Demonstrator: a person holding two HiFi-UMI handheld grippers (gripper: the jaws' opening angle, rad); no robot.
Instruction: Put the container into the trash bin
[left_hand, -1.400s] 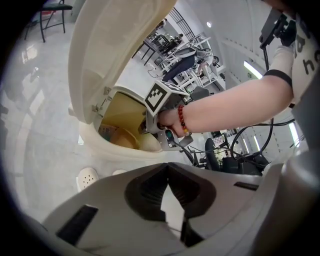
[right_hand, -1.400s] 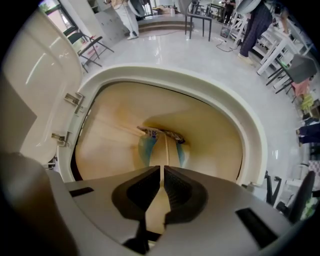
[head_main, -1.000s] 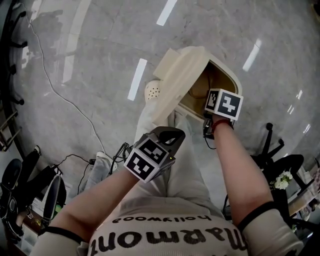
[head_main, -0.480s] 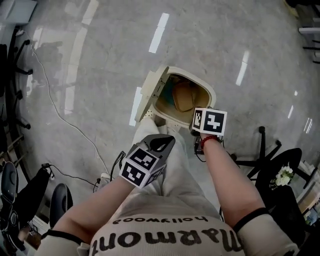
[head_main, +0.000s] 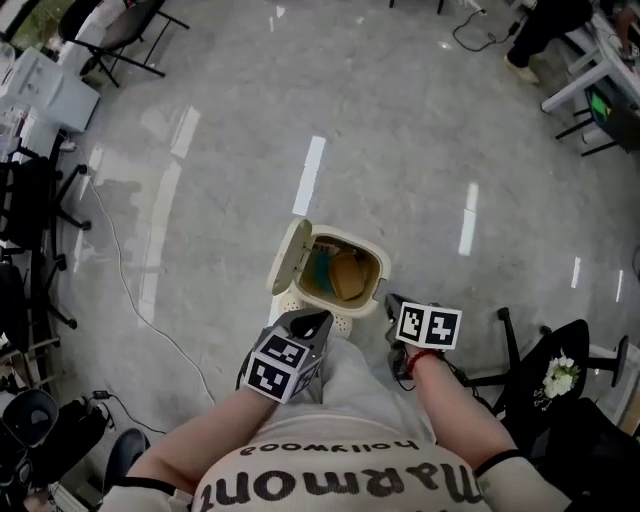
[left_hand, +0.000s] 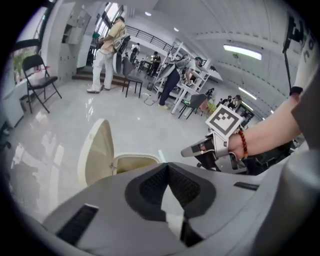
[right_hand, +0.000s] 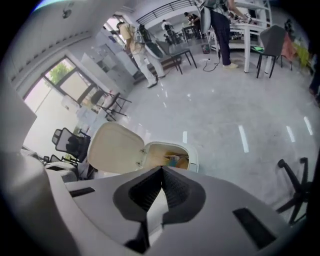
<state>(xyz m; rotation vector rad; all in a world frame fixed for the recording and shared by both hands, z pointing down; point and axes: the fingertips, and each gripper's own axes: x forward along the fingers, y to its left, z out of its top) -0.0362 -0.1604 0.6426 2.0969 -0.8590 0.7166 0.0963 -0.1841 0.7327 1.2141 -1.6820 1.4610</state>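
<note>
A cream trash bin (head_main: 372, 290) stands on the grey floor with its lid (head_main: 289, 257) swung open to the left. Inside lie a brown container (head_main: 349, 276) and something teal (head_main: 322, 270). My left gripper (head_main: 311, 322) is shut and holds nothing, just short of the bin's near side. My right gripper (head_main: 393, 303) is also shut with nothing in it, to the right of the bin and clear of the opening. The left gripper view shows the bin (left_hand: 131, 161), its lid (left_hand: 97, 150) and the right gripper (left_hand: 196, 150). In the right gripper view the open bin (right_hand: 193, 156) lies ahead, contents (right_hand: 176, 160) visible.
A thin cable (head_main: 125, 280) trails over the floor at the left, near black chairs (head_main: 25, 215). Another black chair (head_main: 545, 365) stands close at the right. Folding chairs, desks and several people (left_hand: 106, 50) are farther off.
The head view has pulled up and back, so the bin looks smaller. The right gripper has drawn back from over the bin's opening to beside it. The lid stays open.
</note>
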